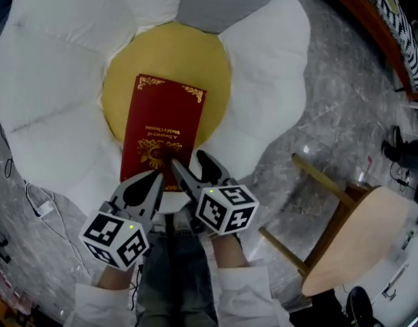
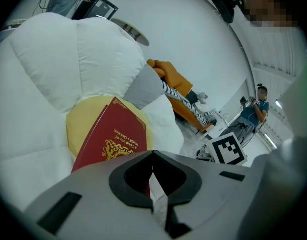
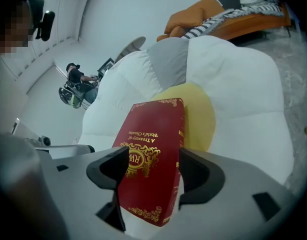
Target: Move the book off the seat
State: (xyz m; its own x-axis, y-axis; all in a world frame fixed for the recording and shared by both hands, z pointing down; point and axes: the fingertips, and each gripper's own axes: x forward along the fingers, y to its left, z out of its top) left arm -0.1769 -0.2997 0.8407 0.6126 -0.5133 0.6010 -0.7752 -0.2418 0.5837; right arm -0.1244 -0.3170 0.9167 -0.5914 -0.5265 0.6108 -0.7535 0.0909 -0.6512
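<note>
A dark red book point(image 1: 161, 125) with gold print lies flat on the yellow centre point(image 1: 168, 50) of a flower-shaped seat with white petals point(image 1: 52, 67). Its near end hangs over the yellow disc toward me. My right gripper point(image 1: 187, 159) hovers over that near end. In the right gripper view the book point(image 3: 153, 149) shows between the spread jaws of the right gripper point(image 3: 153, 153), and the pads do not press on it. My left gripper point(image 1: 156, 176) sits just left of it at the book's near corner. Its jaws meet with nothing between them, so the left gripper point(image 2: 153, 156) is shut; the book point(image 2: 111, 136) lies beyond it.
A wooden chair point(image 1: 352, 240) stands on the marble floor point(image 1: 331, 94) at the lower right. A cable point(image 1: 39, 203) trails on the floor at the left. A striped cushion on an orange couch point(image 1: 393, 19) is at the top right. A grey petal point(image 1: 222, 2) is at the seat's far side.
</note>
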